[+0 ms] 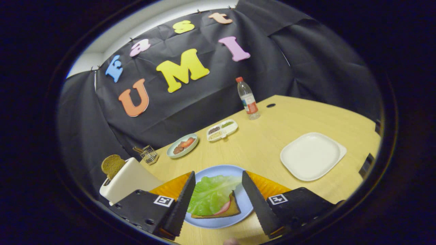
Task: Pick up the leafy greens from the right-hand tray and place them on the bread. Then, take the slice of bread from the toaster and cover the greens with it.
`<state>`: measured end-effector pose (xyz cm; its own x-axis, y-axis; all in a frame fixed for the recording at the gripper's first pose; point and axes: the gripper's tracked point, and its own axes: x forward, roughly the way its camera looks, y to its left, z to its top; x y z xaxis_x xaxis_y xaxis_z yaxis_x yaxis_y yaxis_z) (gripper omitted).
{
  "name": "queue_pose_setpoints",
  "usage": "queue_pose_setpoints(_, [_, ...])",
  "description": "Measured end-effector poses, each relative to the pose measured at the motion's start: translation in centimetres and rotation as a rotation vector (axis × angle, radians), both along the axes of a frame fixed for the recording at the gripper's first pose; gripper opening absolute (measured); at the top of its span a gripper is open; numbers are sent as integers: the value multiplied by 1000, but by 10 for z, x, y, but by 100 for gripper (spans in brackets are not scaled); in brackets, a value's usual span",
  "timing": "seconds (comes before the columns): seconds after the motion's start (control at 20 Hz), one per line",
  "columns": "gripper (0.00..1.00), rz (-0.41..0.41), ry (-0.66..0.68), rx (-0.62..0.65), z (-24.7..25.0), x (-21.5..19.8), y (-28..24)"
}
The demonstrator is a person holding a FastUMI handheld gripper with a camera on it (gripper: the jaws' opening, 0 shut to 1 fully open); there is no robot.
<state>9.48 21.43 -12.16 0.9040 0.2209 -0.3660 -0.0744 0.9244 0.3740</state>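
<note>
The gripper (218, 200) is wide open and holds nothing. Between its fingers, a blue plate (218, 221) carries bread (231, 209) with leafy greens (211, 194). At ten o'clock, the toaster (127, 182) holds a slice (111, 165); at two o'clock, the white tray (311, 156) is empty.

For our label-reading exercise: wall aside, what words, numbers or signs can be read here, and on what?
Bottle label: too blurred to read.
Gripper square markers: patterns, no words; jaws open, either side of the greens.
Nothing else bears text.

A clear water bottle (248, 99) with a red cap stands far back on the wooden table (265, 143). Near it lies a white snack box (222, 130). A small plate (183, 145) of food sits further left, beside a little wire rack (148, 154).
</note>
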Motion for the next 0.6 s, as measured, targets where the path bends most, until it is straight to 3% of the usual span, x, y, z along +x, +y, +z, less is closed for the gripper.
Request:
queue_pose_setpoints(0.1, [93,12,-98,-58,38,-8,12])
queue_pose_setpoints(0.35, [94,108,-229,-130,106,-27,81])
queue_pose_setpoints(0.6, [95,226,-266,-201,118,-42,172])
